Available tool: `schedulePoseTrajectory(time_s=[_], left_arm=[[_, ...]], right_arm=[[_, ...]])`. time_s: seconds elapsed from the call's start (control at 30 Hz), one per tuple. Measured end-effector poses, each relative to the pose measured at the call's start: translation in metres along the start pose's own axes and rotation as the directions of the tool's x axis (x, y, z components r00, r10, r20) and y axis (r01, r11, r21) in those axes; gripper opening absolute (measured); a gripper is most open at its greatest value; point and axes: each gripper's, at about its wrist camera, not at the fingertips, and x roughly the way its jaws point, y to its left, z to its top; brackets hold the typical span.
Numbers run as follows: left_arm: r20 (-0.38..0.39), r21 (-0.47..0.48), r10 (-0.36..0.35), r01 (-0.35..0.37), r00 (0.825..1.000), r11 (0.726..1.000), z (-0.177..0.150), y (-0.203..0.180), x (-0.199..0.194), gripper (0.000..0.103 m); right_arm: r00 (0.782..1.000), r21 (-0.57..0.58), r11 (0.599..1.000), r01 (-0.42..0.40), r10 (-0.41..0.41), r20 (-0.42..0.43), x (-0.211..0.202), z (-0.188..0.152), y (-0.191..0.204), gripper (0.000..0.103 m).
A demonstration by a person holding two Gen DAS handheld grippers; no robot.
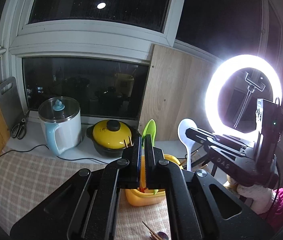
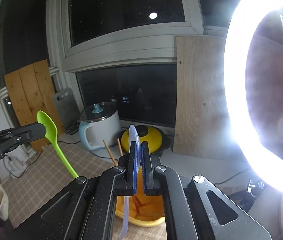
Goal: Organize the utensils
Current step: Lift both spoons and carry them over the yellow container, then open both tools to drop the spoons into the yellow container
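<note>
Left gripper (image 1: 142, 156): clenched on the green spoon (image 1: 149, 128) — bowl up, handle slanting down into the yellow holder (image 1: 141, 199).
Green spoon, other view: the spoon (image 2: 56, 140) sat in the black fingers at the left edge, its handle running down toward the holder.
Right gripper (image 2: 139, 166): clamped tight on the white spoon (image 2: 134, 138), bowl up between the pads, handle hanging down over the holder's near rim.
White spoon, left view: the spoon (image 1: 187, 132) stood upright in the other gripper (image 1: 189, 133), just right of the holder.
Yellow holder (image 2: 141, 218): on the checked cloth (image 1: 31, 176), right under both grippers — orange dividers showed inside.
Chopsticks (image 2: 109, 150): two wooden sticks leaned up out of the holder's far side.
Back edge of the counter: a white kettle (image 1: 63, 128) with a glass lid, a yellow-lidded pot (image 1: 111, 136) beside it, scissors (image 1: 19, 129) toward the left corner.
Ring light (image 1: 243, 94): glaring at the right side.
</note>
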Motion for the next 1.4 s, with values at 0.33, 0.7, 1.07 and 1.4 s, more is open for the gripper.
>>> schedulePoseTrajectory(time_s=[0.33, 0.7, 1.07, 1.4], left_arm=[[-0.042, 0.001, 0.036, -0.036, 0.998, 0.999, -0.005, 0.009, 0.038, 0.000], [-0.034, -0.024, 0.031, -0.032, 0.999, 0.999, 0.005, 0.014, 0.047, 0.000], [-0.044, -0.011, 0.041, -0.041, 0.998, 0.999, 0.013, 0.009, 0.067, 0.000], [-0.096, 0.000, 0.045, -0.045, 0.994, 0.999, -0.006, 0.010, 0.081, 0.000]], right_arm=[[0.998, -0.033, 0.997, 0.069, -0.069, -0.006, 0.045, 0.002, 0.005, 0.002], [0.996, -0.019, 0.996, 0.081, -0.082, -0.031, 0.061, -0.002, -0.004, 0.002], [0.995, -0.016, 0.995, 0.097, -0.097, -0.035, 0.064, -0.002, -0.007, 0.002], [0.994, 0.003, 0.997, 0.082, -0.082, -0.073, 0.075, -0.011, -0.010, 0.002]])
